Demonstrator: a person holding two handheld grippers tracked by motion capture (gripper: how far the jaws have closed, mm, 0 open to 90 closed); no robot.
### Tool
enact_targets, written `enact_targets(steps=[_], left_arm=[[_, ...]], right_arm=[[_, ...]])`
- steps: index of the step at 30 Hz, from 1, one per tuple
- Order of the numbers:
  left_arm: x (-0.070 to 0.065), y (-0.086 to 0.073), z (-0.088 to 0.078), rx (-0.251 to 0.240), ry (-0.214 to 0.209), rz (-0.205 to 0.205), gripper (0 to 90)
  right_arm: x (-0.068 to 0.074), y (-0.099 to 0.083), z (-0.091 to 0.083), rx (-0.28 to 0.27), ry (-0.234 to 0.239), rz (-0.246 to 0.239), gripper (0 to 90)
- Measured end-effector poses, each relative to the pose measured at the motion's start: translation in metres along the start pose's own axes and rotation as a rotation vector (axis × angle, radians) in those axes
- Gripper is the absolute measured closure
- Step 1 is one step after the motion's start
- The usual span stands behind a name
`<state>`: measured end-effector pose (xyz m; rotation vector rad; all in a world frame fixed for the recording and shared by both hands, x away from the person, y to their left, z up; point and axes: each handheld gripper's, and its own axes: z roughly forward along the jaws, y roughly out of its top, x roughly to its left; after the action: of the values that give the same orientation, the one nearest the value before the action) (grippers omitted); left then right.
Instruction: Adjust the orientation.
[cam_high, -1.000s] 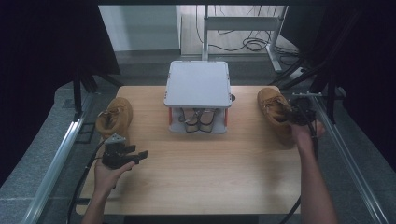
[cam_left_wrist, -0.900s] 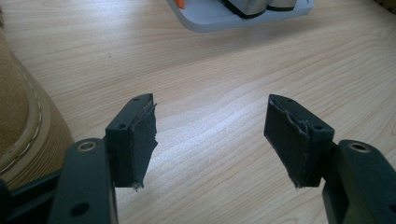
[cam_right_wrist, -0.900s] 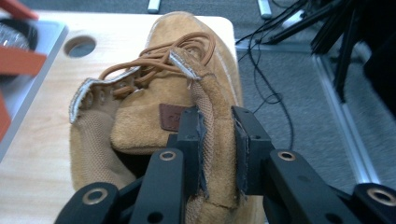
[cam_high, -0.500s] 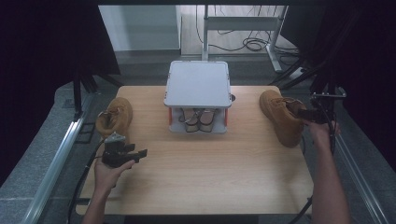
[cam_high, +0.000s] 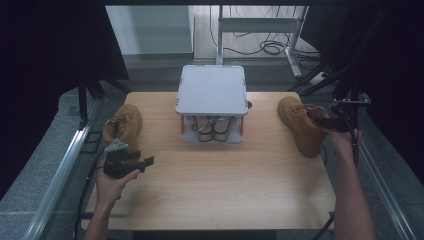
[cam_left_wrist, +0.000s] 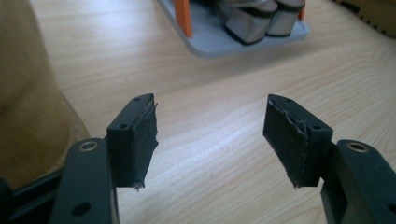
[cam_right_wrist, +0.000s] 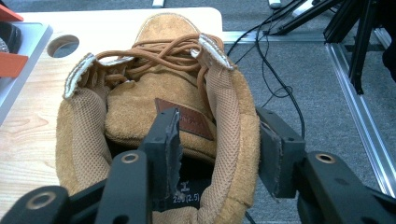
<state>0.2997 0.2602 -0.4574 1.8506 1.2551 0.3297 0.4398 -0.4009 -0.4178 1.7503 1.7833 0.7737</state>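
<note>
My right gripper (cam_right_wrist: 219, 154), jaws just opening astride the collar of the tan boot (cam_high: 301, 125) at the table's right edge, toe pointing away from me, while my left gripper (cam_left_wrist: 210, 140) hangs spread and empty.

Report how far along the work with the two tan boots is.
Done: the right-hand tan suede boot stands upright on the wooden table by its right edge.
In hand: the right gripper straddles its collar, one jaw inside, one outside; the jaws have just been opening and the pads look slack.
Left: the left-hand tan boot is untouched, beside the open left gripper. The grey two-level rack already holds a pair below.
</note>
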Motion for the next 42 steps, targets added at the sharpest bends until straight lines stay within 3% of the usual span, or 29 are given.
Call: enact_targets(steps=[9, 15, 18, 22, 29, 34, 39, 42], left_arm=[[0.013, 0.028, -0.040, -0.078, 0.045, -0.004, 35.8], [0.035, 0.046, -0.061, -0.106, 0.121, -0.057, 36.8], [0.053, 0.054, -0.064, -0.102, 0.168, -0.095, 37.1], [0.084, 0.063, -0.054, -0.043, 0.242, -0.162, 38.3], [0.111, 0.068, -0.024, 0.070, 0.305, -0.205, 41.5], [0.121, 0.066, -0.009, 0.126, 0.324, -0.228, 49.4], [0.124, 0.067, 0.004, 0.175, 0.303, -0.228, 61.0], [0.124, 0.069, 0.005, 0.185, 0.310, -0.214, 67.4]], right_arm=[[-0.003, 0.001, -0.005, -0.011, 0.007, -0.009, 51.5], [-0.004, 0.001, -0.008, -0.014, 0.004, -0.012, 51.4], [-0.004, 0.001, -0.007, -0.008, 0.001, -0.015, 51.4], [-0.005, 0.000, -0.004, 0.009, -0.002, -0.019, 51.6], [-0.003, 0.000, 0.005, 0.036, -0.008, -0.050, 51.6], [-0.002, 0.000, 0.012, 0.059, -0.007, -0.061, 53.6], [-0.005, 0.002, 0.015, 0.069, 0.014, -0.063, 57.3], [-0.007, 0.005, 0.016, 0.090, 0.016, -0.071, 63.1]])
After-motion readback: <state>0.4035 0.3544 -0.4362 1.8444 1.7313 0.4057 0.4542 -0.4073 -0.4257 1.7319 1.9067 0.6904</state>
